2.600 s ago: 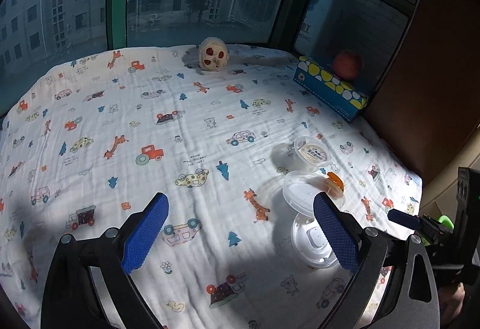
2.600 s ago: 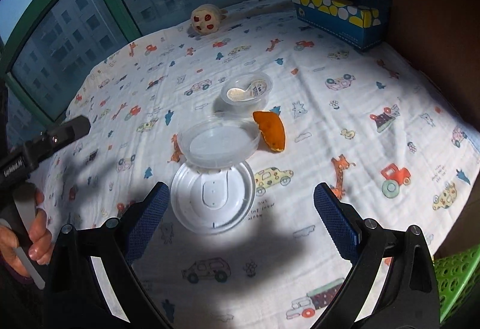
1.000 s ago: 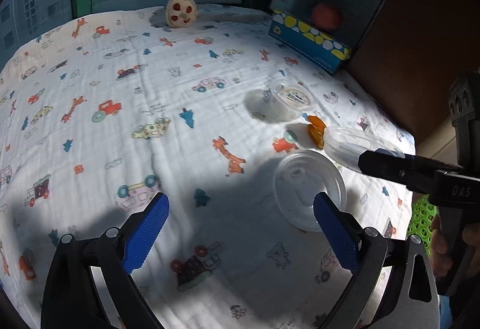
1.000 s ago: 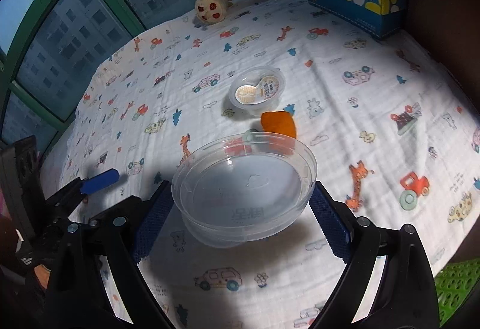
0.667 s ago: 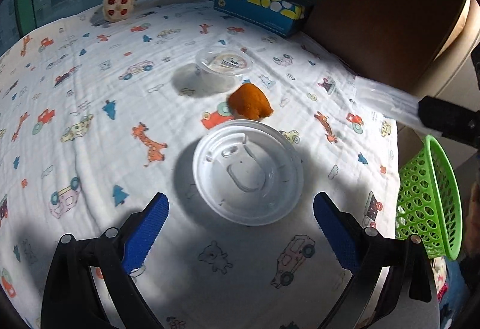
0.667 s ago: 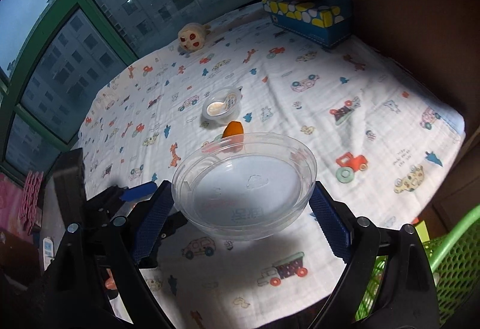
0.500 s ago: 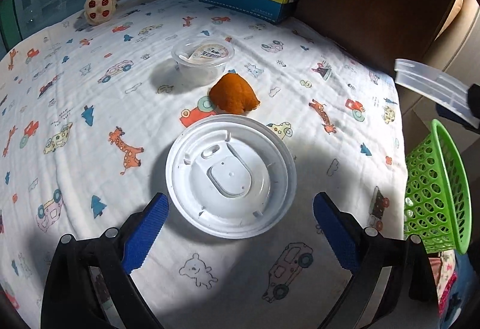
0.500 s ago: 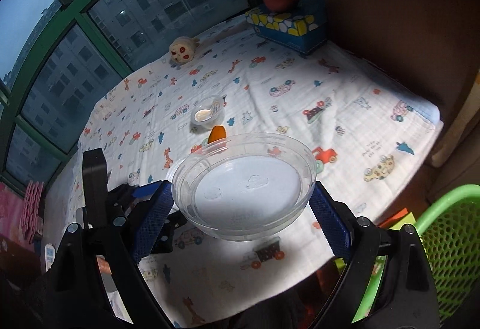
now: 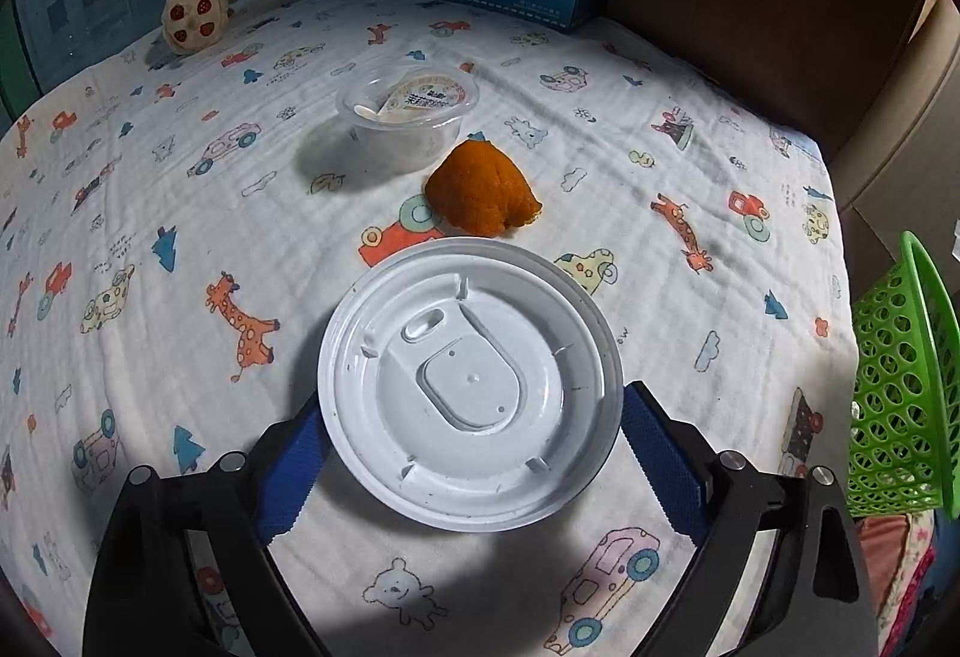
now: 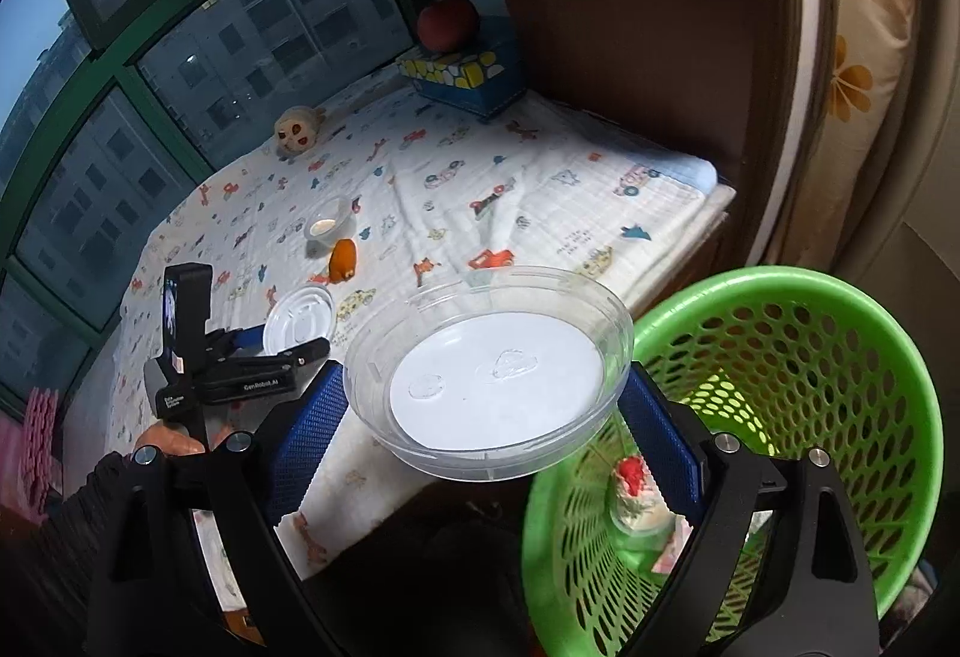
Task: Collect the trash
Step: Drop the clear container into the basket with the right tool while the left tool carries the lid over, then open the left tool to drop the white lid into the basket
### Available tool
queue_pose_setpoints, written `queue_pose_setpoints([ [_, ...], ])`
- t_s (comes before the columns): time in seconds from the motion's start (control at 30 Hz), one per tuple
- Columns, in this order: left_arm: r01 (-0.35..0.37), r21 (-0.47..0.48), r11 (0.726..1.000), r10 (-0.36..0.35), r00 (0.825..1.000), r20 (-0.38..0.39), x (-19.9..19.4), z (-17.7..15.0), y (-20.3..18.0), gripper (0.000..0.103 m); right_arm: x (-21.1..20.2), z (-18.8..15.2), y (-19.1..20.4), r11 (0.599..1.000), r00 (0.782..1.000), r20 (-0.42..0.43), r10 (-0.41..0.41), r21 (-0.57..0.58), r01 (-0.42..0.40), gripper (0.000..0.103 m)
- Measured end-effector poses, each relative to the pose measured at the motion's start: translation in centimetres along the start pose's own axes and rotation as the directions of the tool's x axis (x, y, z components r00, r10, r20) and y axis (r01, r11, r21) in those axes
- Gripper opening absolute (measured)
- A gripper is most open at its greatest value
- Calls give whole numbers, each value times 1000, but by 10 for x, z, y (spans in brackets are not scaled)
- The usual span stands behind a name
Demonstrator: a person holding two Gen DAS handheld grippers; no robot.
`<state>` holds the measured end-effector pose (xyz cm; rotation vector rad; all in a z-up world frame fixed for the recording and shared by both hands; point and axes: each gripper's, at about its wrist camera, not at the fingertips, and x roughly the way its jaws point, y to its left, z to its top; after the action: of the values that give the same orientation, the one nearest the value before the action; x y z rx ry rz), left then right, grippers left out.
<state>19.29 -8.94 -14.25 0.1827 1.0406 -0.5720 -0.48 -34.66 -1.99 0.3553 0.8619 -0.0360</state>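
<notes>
Bare cloth (image 9: 180, 189) left of the white lid (image 9: 471, 387), orange peel (image 9: 483, 198) (pudding cup (image 9: 408, 117) behind) beyond it.

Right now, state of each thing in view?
Bowl: clear, empty, clamped in right claw, by the basket rim.
Lid: flat on the cloth, between the pads of left claw, which has just been closing.
Cup: upright, foil peeled back.
Peel: on the cloth.
Basket: holds some trash.
</notes>
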Motion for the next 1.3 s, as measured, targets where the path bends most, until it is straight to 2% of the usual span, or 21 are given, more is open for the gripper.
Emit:
queue_pose_setpoints([
  [0.17,-2,2,1000,2,1000,14,-8,-2,-4,87,-15,-18,-20,999,999,5,-40,33,40,89],
  [0.37,16,23,1000,-18,998,61,-36,-3,-20,87,-31,-37,-46,992,995,6,-101,73,100,89],
  [0.67,91,99,991,-104,986,133,-85,0,-72,87,-33,-55,-86,978,985,-38,-170,120,173,90],
  [0.97,175,197,965,-207,965,161,-115,5,-141,87,-32,-54,-109,971,980,-38,-195,133,198,94],
  [1.07,211,224,952,-249,956,158,-119,7,-162,87,-40,-55,-111,971,979,-24,-201,128,202,94],
  [1.3,250,305,919,-300,946,126,-117,5,-213,87,-68,-59,-113,973,980,29,-196,133,191,94],
])
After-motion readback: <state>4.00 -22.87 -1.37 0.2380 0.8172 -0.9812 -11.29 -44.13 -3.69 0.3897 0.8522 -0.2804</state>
